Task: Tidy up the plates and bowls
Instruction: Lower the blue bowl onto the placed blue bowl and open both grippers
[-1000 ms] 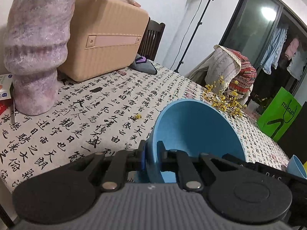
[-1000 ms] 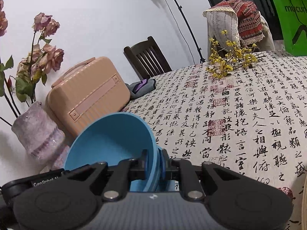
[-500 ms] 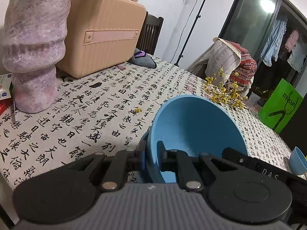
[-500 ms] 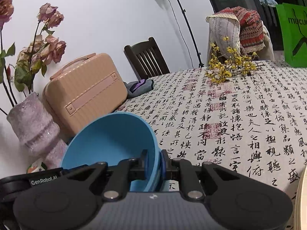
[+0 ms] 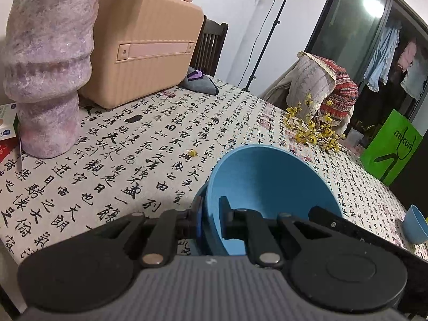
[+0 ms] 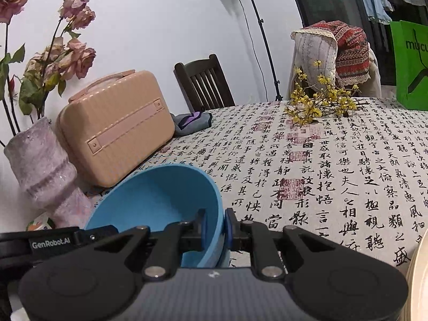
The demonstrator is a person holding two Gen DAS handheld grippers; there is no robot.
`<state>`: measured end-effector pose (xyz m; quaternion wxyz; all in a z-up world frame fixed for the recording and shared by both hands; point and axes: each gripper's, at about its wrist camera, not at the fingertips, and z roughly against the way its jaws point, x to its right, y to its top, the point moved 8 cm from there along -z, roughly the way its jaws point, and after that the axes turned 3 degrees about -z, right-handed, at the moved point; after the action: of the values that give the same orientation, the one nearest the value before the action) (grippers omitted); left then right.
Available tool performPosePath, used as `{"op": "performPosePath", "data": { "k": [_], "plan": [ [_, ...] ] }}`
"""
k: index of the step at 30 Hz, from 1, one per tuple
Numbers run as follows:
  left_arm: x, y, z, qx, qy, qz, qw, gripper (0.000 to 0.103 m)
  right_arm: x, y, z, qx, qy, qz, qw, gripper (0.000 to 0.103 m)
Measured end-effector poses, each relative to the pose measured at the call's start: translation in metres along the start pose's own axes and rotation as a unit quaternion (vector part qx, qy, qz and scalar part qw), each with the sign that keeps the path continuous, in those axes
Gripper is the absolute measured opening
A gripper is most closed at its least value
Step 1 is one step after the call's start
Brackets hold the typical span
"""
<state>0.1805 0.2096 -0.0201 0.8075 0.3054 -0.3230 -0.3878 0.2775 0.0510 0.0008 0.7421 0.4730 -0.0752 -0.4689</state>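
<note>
left hand-held gripper (image 5: 211,218): my jaws pinch the big blue bowl (image 5: 270,179) on its left rim.
right hand-held gripper (image 6: 215,227): clamped narrow on the opposite rim.
bowl place: tilted over the bench (image 5: 149,144), near the pink vase (image 5: 49,64).
do it well: level both hands evenly, then set down.
small blue bowl (image 5: 415,224): far right of vase, probably the nesting partner.

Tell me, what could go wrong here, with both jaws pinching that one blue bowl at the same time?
The blue bowl is held only by thin rim pinches, the left gripper and right gripper on opposite sides. If the hands pull apart or twist unevenly, it may slip out or tip. If it swings sideways, the bowl could also knock the purple vase standing close beside it.
</note>
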Motion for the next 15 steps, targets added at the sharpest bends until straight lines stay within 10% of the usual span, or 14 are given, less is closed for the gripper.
{"op": "performPosePath", "data": {
  "k": [15],
  "plan": [
    [0.000, 0.012, 0.026, 0.061, -0.019, -0.001, 0.9980, 0.053, 0.006, 0.003, 0.016, 0.031, 0.028, -0.008, 0.999, 0.044]
  ]
}}
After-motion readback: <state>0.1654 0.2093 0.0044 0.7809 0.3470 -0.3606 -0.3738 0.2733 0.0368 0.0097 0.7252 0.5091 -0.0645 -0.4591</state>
